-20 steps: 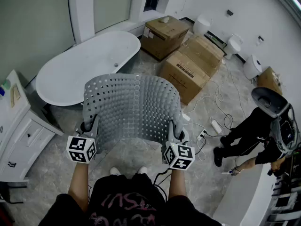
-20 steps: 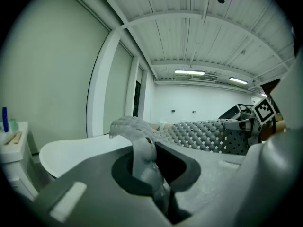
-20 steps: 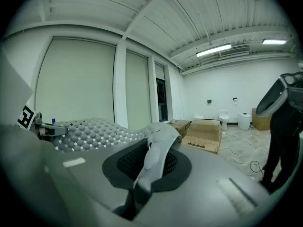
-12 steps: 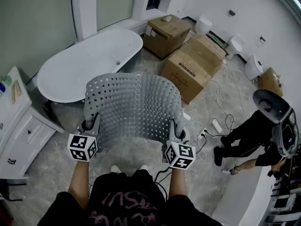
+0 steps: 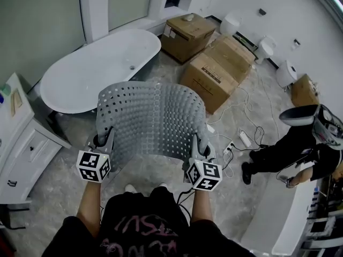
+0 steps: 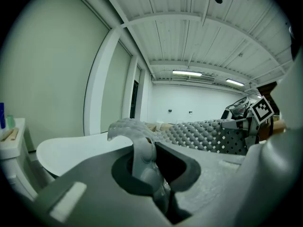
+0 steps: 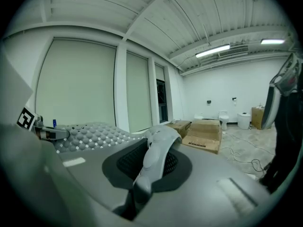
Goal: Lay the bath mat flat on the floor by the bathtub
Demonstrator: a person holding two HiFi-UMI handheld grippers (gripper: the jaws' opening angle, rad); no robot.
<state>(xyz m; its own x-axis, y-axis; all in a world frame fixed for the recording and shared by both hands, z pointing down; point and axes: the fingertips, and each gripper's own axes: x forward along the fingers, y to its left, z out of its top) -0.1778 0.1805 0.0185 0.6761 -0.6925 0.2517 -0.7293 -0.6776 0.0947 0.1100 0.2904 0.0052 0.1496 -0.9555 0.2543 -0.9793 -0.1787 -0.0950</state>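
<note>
The grey perforated bath mat [image 5: 151, 119] hangs in the air between my two grippers, arched away from me above the marble floor. My left gripper [image 5: 102, 142] is shut on the mat's left near corner; in the left gripper view the mat's edge [image 6: 137, 143] sits pinched between the jaws. My right gripper [image 5: 197, 146] is shut on the right near corner, with the mat's edge [image 7: 158, 150] clamped in the right gripper view. The white oval bathtub [image 5: 99, 68] stands beyond the mat, to the upper left.
Cardboard boxes [image 5: 217, 71] sit right of the tub. A white cabinet [image 5: 19, 143] is at the left. Cables and a power strip [image 5: 244, 138] lie on the floor at right, where a person in black [image 5: 292, 149] crouches. Toilets [image 5: 265, 48] line the far wall.
The mat and both grippers stay almost where they were. The person at the right has bent further over.
</note>
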